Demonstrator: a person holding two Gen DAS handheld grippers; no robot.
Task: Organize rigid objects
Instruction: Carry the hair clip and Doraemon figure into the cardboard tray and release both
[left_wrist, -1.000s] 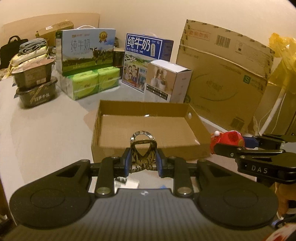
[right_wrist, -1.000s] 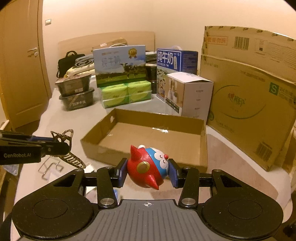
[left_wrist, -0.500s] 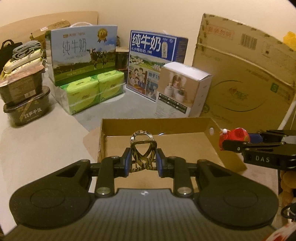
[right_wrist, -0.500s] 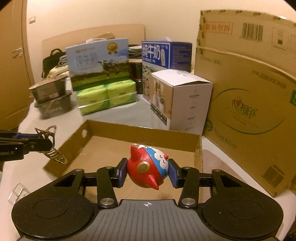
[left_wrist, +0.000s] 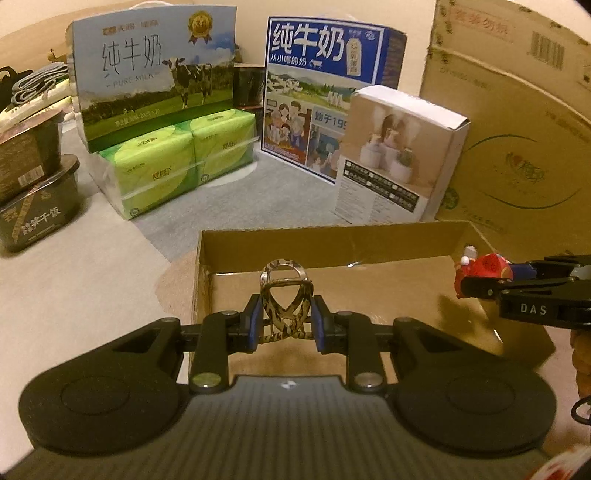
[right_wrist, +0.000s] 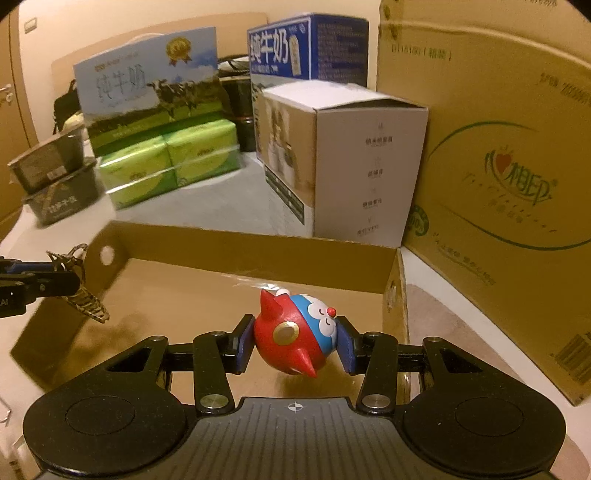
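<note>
Black gripper (left_wrist: 286, 325), blue pads (left_wrist: 255, 325)

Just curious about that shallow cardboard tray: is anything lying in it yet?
Empty as far as shown. The cardboard tray's visible floor is bare; the toy and the patterned clip are held above it.

Milk cartons (left_wrist: 155, 74) stand behind the cardboard tray (left_wrist: 332, 240), tall carton (left_wrist: 517, 129) right.

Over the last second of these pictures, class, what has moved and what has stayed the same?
Both grippers have advanced from in front of the cardboard tray to above its floor. The left gripper stays shut on the patterned clip; the right gripper stays shut on the red and blue toy. The boxes behind have not moved.
</note>
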